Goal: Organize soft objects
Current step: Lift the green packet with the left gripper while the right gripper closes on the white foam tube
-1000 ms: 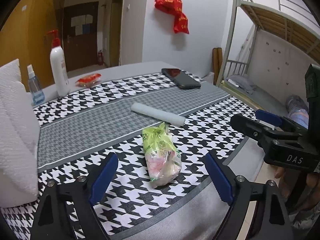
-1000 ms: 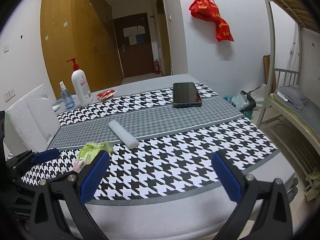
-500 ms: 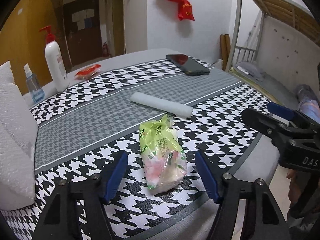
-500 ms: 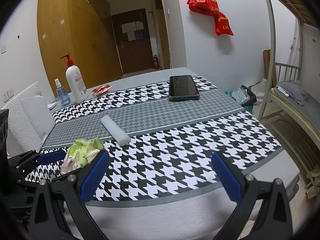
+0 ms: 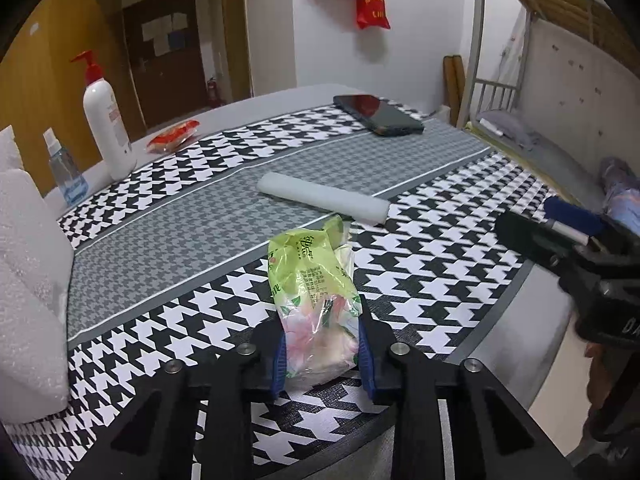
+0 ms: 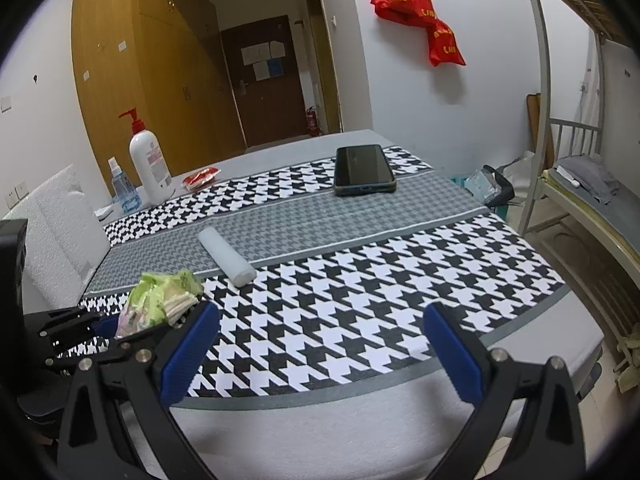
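A soft green and clear plastic packet (image 5: 316, 292) lies on the houndstooth cloth near the table's front edge. My left gripper (image 5: 322, 356) is shut on its near end, blue pads pressing both sides. The packet also shows in the right wrist view (image 6: 160, 300), with the left gripper (image 6: 100, 332) around it. A white foam roll (image 5: 324, 198) lies just beyond the packet; it also shows in the right wrist view (image 6: 226, 256). My right gripper (image 6: 320, 352) is open and empty above the front edge, to the right of the packet.
White foam blocks (image 5: 28, 280) stand at the left. A pump bottle (image 5: 108, 128), a small spray bottle (image 5: 66, 176) and a red packet (image 5: 172, 140) sit at the back left. A dark phone (image 6: 362, 170) lies at the back. A bunk bed frame (image 6: 568, 152) stands right.
My left gripper has moved forward and down onto the green packet and closed on it. My right gripper has stayed open and shifted slightly.
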The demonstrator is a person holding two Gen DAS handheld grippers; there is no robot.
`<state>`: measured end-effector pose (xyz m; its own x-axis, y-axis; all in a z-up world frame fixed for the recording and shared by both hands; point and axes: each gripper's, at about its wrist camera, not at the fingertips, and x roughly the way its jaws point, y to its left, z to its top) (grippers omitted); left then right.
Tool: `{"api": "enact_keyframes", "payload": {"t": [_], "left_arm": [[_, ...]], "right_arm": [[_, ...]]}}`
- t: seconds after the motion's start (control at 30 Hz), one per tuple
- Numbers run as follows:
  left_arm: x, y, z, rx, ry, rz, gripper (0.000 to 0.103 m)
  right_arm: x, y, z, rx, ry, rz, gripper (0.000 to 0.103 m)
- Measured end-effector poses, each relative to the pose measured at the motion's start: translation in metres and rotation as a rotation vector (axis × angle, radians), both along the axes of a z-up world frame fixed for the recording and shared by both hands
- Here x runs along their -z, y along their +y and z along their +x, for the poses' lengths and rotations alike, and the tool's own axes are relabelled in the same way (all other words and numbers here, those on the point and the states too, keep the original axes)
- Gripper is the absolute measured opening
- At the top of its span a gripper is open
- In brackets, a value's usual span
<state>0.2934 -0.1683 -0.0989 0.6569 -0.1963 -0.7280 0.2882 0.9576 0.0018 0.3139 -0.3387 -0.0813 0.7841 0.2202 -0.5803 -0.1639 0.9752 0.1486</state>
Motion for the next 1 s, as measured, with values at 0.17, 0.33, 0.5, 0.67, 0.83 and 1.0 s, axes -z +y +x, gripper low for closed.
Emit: {"api": "enact_keyframes", "payload": {"t": [0.17, 0.33, 0.5, 0.67, 0.83, 1.0], "left_arm": [[-0.006, 0.005, -0.004, 0.009, -0.014, -0.022, 0.030], [-0.010, 0.010, -0.008, 0.006, -0.024, -0.030, 0.030], [-0.014, 0.017, -0.011, -0.006, -0.038, -0.041, 0.030], [-0.018, 0.026, -0.014, -0.027, -0.045, -0.055, 0.030], [-0.019, 0.033, -0.016, -0.047, -0.048, -0.057, 0.030], [-0.021, 0.037, -0.015, -0.070, -0.051, -0.046, 0.030]], "right_arm": [[0.000, 0.005, 0.003, -0.017, 0.005, -0.010, 0.103], [-0.003, 0.012, 0.007, -0.042, -0.001, -0.013, 0.103], [-0.002, 0.021, 0.016, -0.081, 0.008, -0.029, 0.103], [-0.004, 0.032, 0.027, -0.137, 0.004, -0.057, 0.103], [-0.003, 0.046, 0.037, -0.202, 0.013, -0.094, 0.103], [-0.003, 0.058, 0.044, -0.250, 0.011, -0.129, 0.103]]}}
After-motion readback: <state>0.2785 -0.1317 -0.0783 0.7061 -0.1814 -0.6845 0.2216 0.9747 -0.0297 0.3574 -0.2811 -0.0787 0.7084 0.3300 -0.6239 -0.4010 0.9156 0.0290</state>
